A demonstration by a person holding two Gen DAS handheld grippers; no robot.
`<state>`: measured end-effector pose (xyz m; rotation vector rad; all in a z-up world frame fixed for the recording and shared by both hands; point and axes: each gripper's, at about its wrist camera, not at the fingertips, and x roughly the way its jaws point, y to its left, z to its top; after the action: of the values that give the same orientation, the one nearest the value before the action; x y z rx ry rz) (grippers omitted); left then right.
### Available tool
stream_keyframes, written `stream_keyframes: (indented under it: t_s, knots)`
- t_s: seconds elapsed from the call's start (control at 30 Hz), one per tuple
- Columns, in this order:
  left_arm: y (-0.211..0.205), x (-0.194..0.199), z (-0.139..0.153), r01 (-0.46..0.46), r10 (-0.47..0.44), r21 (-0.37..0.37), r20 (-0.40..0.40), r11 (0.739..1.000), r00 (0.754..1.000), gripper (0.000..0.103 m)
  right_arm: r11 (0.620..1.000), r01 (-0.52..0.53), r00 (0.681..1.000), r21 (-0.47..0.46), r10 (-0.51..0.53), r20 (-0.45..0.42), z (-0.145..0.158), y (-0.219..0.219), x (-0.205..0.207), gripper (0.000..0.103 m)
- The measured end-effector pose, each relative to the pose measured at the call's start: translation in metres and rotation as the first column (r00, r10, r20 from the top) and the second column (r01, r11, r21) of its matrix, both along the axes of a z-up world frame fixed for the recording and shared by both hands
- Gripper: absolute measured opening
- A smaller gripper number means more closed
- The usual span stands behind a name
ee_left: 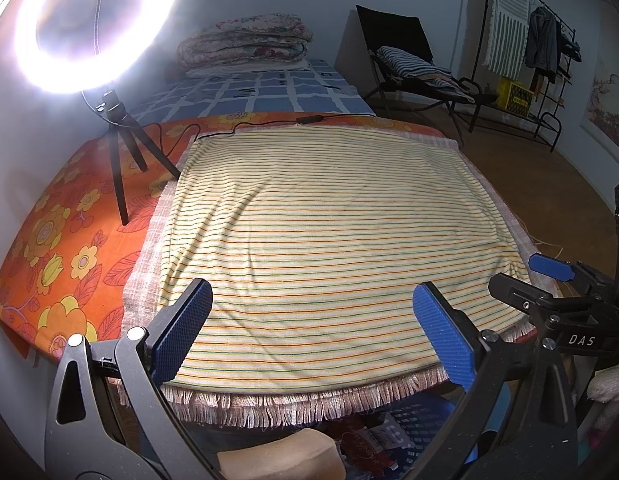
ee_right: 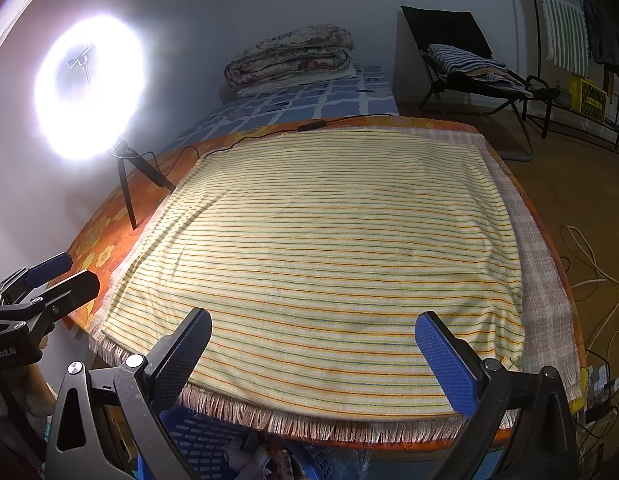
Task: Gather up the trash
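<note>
Striped cloth (ee_left: 329, 232) covers a table w/ fringed front edge; its top lies bare, wood floor to the right. Left gripper (ee_left: 313, 332) and right gripper (ee_right: 313, 356) hover at that edge, jaws wide apart, holding nothing. Trash (ee_left: 369, 440) sits in a blue basket (ee_right: 205, 440) below. Only the right view shows floor cables (ee_right: 589, 264).

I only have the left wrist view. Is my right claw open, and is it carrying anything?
Observer: The right claw is wide open with nothing between its fingers; only the striped cloth lies ahead of it.
Operator: Anything on the floor off the table's right side?
Observer: Yes, what looks like a power strip with leads plugged in lies on the floor by the near right corner.
</note>
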<state>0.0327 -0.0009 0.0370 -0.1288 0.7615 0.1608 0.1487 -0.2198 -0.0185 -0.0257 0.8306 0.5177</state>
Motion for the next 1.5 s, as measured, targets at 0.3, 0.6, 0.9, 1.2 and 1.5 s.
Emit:
stream_keyframes:
  t_s: [0.3, 0.6, 0.9, 1.2, 1.5]
  knots:
    - [0.005, 0.002, -0.001, -0.001, 0.001, -0.002, -0.007, 1.0, 1.0, 0.102, 1.0, -0.001, 1.0, 0.0, 0.001, -0.001, 0.0, 0.0, 0.0, 0.103]
    - [0.009, 0.003, -0.003, -0.002, 0.002, -0.001, -0.01, 1.0, 1.0, 0.102, 1.0, -0.007, 1.0, -0.005, 0.007, -0.008, -0.005, -0.001, 0.0, 0.103]
    - [0.011, 0.004, -0.005, -0.001, 0.001, 0.001, -0.014, 1.0, 1.0, 0.102, 1.0, -0.006, 1.0, -0.005, 0.006, -0.007, -0.005, -0.001, 0.0, 0.103]
    - [0.015, 0.004, -0.007, 0.0, 0.0, 0.006, -0.017, 1.0, 1.0, 0.102, 1.0, -0.007, 1.0, -0.006, 0.007, -0.009, -0.005, -0.001, 0.001, 0.103]
    - [0.015, 0.004, -0.007, 0.002, -0.002, 0.008, -0.016, 1.0, 1.0, 0.102, 1.0, -0.008, 1.0, -0.005, 0.008, -0.015, -0.007, -0.002, 0.0, 0.103]
